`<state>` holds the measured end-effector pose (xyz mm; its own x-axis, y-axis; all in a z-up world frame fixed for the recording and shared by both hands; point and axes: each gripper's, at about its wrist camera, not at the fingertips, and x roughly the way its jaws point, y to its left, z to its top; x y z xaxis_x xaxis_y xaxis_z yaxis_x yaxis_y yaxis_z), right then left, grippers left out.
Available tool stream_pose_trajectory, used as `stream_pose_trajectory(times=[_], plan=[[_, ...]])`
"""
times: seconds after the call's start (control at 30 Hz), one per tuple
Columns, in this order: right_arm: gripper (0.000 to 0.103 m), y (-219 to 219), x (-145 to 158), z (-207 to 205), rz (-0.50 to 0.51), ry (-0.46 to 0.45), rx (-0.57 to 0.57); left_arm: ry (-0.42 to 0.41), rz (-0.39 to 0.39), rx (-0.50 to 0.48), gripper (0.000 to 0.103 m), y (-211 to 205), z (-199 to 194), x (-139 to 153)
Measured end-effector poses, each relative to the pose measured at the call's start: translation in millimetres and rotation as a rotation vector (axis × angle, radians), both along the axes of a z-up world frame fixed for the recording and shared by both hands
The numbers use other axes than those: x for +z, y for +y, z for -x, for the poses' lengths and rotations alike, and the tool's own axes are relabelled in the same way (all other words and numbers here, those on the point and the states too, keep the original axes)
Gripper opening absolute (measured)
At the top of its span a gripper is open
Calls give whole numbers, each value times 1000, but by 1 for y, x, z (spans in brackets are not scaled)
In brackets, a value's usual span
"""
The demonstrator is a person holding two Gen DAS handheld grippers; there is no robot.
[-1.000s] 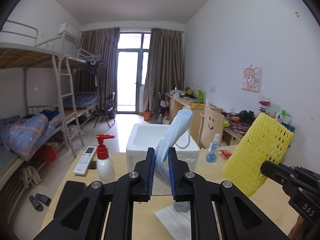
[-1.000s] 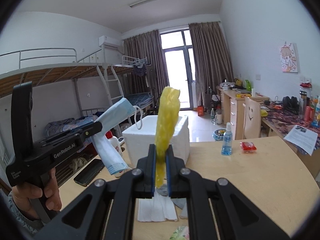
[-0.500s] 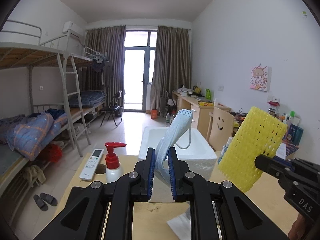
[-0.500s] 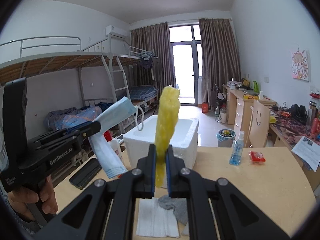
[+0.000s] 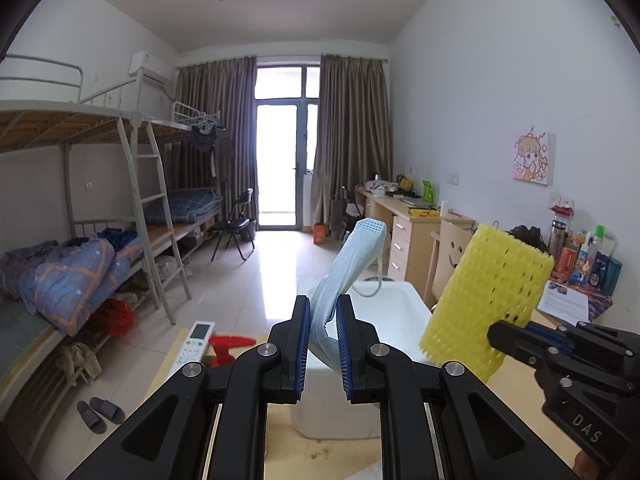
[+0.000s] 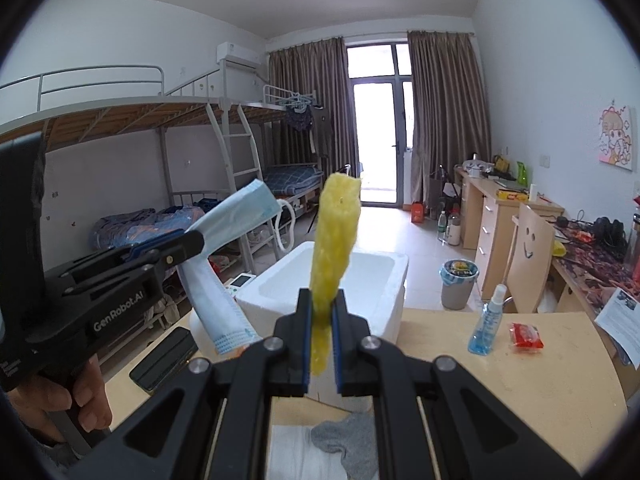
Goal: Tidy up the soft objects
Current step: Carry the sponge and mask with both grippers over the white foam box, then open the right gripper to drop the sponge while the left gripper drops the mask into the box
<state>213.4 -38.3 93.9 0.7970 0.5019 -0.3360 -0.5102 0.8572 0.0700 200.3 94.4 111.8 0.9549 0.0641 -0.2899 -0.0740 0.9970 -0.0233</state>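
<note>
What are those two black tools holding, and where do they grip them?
The left tool pinches a blue face mask partway along its length. The right tool clamps a yellow foam net sleeve near its lower end.

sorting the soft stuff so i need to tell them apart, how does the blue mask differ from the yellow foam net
The blue mask is pale blue, smooth pleated fabric with a white ear loop; the yellow foam net is bright yellow mesh full of holes. The mask bends over at its top, while the net stands straighter. The mask is pinched in the left tool, the net in the right tool. Both are held up near the white foam box.
</note>
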Motion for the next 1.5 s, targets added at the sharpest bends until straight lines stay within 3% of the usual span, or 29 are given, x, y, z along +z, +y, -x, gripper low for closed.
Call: stream_pose_trajectory(times=[0.5, 0.93, 1.37, 1.43, 1.47, 1.5], plan=[[12, 15, 4, -39, 11, -8, -10, 5, -26, 23, 15, 2, -34, 2], [12, 38, -4, -74, 17, 31, 48, 6, -37, 100, 15, 17, -42, 3], [12, 45, -17, -94, 35, 103, 48, 11, -36, 105, 15, 17, -43, 6], [16, 47, -18, -95, 54, 109, 45, 8, -36, 107, 15, 16, -43, 8], [28, 48, -18, -94, 59, 108, 41, 7, -36, 107, 15, 17, -43, 8], [47, 48, -18, -93, 59, 107, 44, 7, -36, 105, 15, 17, -43, 8]])
